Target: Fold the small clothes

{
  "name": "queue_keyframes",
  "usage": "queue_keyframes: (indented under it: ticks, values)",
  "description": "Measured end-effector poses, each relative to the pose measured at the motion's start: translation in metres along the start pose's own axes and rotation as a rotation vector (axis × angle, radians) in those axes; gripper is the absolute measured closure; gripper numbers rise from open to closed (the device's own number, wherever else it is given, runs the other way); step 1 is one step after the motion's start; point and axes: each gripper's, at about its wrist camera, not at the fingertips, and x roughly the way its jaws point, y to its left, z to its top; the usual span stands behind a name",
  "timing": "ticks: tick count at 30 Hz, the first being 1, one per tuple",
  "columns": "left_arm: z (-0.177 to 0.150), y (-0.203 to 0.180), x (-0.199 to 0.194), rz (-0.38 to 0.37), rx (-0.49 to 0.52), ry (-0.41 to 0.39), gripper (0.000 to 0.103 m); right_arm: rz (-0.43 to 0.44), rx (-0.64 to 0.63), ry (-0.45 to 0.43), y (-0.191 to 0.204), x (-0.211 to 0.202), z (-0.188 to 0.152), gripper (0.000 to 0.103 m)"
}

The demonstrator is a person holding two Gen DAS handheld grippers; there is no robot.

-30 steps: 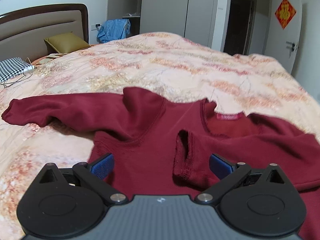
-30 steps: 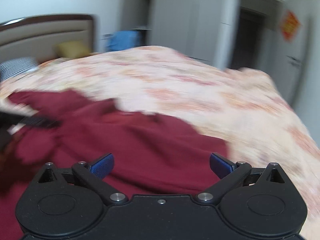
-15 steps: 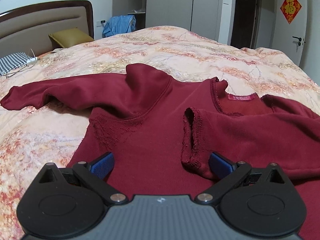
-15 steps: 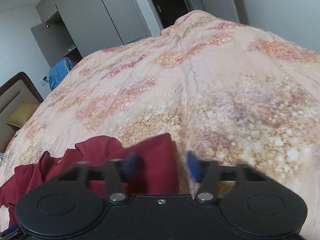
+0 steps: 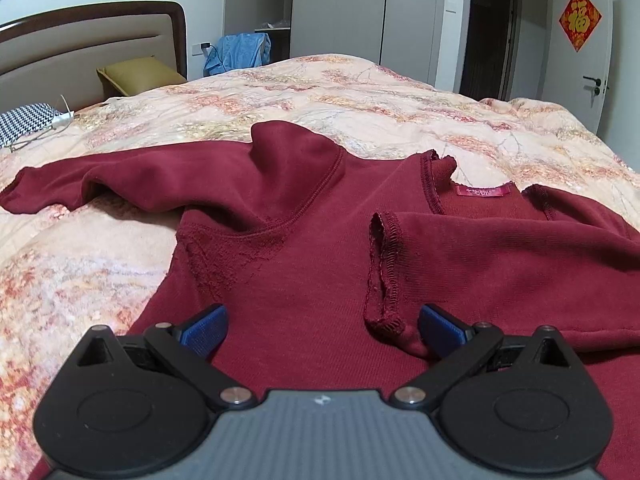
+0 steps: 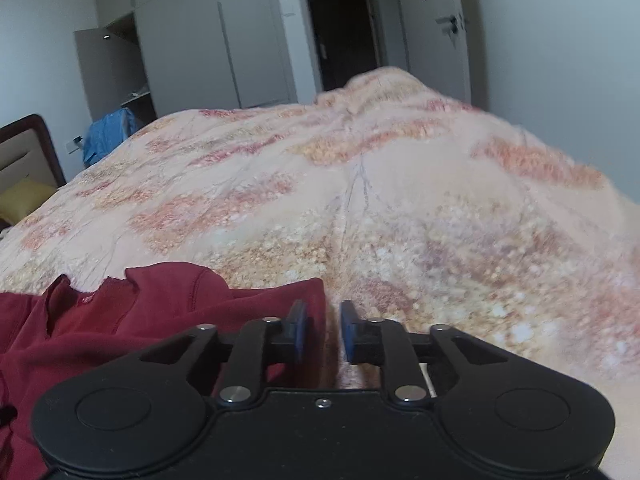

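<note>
A dark red top lies spread on the bed. The left gripper hangs over its body, fingers wide apart, the folded-in sleeve's cuff just inside the right finger. The right gripper (fingers just closing, a narrow gap left) sits at the top's edge; only bedspread shows between them.

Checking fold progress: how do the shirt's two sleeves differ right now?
The left sleeve lies stretched out over the quilt; the right sleeve is folded across the shirt's body. The left sleeve's cuff is far from the left gripper, the right sleeve's cuff close by it. Both are dark red.
</note>
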Motion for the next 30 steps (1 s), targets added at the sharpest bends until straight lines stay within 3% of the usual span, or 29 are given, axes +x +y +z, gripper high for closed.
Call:
queue_keyframes:
  ticks: [2, 5, 10, 12, 15, 16, 17, 19, 22, 27, 30]
  values:
    - [-0.001, 0.001, 0.0, -0.001, 0.0, -0.005, 0.0, -0.003, -0.084, -0.026, 0.002, -0.023, -0.006, 0.057]
    - [-0.002, 0.0, 0.0, 0.0, 0.0, -0.012, 0.0, 0.009, -0.179, -0.063, 0.003, -0.06, -0.024, 0.036]
    - [-0.004, 0.001, -0.002, -0.003, -0.004, -0.015, 0.0, -0.054, -0.384, -0.051, 0.015, -0.086, -0.06, 0.033]
    - [-0.004, 0.0, -0.002, -0.002, -0.003, -0.018, 0.0, -0.088, -0.436, -0.038, 0.022, -0.078, -0.068, 0.036]
    - [-0.005, 0.001, -0.002, -0.004, -0.005, -0.021, 0.0, -0.079, -0.415, -0.038, 0.029, -0.063, -0.07, 0.045]
    - [-0.005, 0.001, -0.002, -0.005, -0.006, -0.021, 0.0, -0.084, -0.413, -0.036, 0.031, -0.058, -0.071, 0.057]
    - [-0.005, 0.001, -0.002, -0.004, -0.005, -0.021, 0.0, -0.087, -0.411, -0.034, 0.032, -0.054, -0.071, 0.077]
    - [-0.005, 0.0, -0.002, -0.001, -0.002, -0.02, 0.0, -0.086, -0.383, -0.041, 0.033, -0.052, -0.072, 0.094]
    - [-0.006, 0.0, -0.002, 0.0, 0.0, -0.022, 0.0, -0.124, -0.364, -0.065, 0.033, -0.057, -0.078, 0.097]
    - [-0.007, -0.001, -0.002, 0.002, 0.004, -0.026, 0.0, -0.118, -0.347, -0.03, 0.031, -0.054, -0.084, 0.097]
    - [-0.006, 0.001, -0.003, -0.007, -0.007, -0.031, 0.0, -0.109, -0.335, -0.029, 0.034, -0.058, -0.08, 0.092]
